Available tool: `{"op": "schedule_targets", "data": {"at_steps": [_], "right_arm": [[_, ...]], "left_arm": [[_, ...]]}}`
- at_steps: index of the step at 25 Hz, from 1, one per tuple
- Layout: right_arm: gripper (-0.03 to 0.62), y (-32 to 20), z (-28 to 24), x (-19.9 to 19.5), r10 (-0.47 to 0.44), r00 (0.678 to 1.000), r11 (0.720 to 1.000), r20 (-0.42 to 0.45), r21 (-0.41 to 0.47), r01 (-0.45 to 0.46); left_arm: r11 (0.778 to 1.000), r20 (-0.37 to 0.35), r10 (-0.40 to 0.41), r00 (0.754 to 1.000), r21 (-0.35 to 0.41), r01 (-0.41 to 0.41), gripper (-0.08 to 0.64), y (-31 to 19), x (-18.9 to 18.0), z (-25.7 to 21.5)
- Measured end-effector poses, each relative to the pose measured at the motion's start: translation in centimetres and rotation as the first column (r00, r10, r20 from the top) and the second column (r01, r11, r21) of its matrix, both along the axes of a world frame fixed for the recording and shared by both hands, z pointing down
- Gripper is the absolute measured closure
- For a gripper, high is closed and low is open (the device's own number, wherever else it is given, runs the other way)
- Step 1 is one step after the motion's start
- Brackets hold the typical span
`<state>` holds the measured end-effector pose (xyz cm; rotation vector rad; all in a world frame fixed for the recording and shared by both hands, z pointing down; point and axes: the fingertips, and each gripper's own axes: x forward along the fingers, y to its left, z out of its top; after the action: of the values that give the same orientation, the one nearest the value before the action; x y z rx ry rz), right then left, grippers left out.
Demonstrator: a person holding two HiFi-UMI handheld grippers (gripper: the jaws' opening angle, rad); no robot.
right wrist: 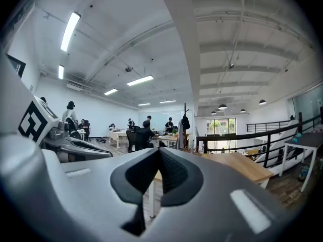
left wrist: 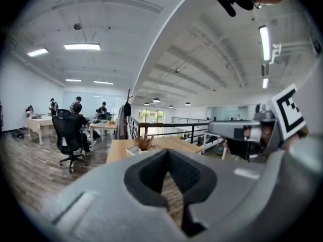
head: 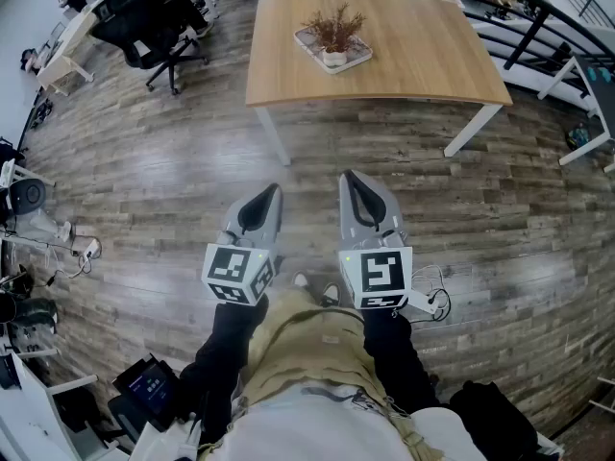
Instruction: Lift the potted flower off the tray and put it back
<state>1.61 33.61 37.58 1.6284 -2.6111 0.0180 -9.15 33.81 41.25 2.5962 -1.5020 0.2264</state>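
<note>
The potted flower (head: 334,32), dry brown twigs in a small white pot, stands on a light tray (head: 361,56) on the wooden table (head: 413,56) at the far side of the floor. In the left gripper view the flower (left wrist: 144,142) shows small above my jaws. Both grippers are held side by side over the wood floor, well short of the table. The left gripper (head: 275,191) (left wrist: 167,153) is shut and holds nothing. The right gripper (head: 346,176) (right wrist: 159,150) is also shut and holds nothing.
A black office chair (head: 154,27) stands left of the table, and white desks (head: 577,75) and a dark railing lie to its right. Cables (head: 432,301) lie on the floor by my right side. People sit at desks (left wrist: 75,117) far back.
</note>
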Motion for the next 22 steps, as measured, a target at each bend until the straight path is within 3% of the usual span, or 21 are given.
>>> {"op": "schedule_targets", "data": {"at_steps": [11,15,22], "right_arm": [[0.589,1.8,-0.9,1.6,0.033,0.999,0.999,-0.025,0.023,-0.033],[0.588,2.4,-0.9,1.0,0.028,1.0,0.999,-0.014,0.016,-0.028],[0.588,0.2,0.8,1.4,0.005,1.0,1.0,-0.02,-0.002,-0.005]], "left_arm": [[0.997,-0.012,0.065,0.998,0.029,-0.065,0.558,0.7,2.5,-1.2],[0.998,-0.014,0.061,0.998,0.032,-0.061,0.558,1.2,1.8,-1.2],[0.998,-0.035,0.059,0.998,0.03,-0.058,0.558,-1.7,2.6,0.0]]}}
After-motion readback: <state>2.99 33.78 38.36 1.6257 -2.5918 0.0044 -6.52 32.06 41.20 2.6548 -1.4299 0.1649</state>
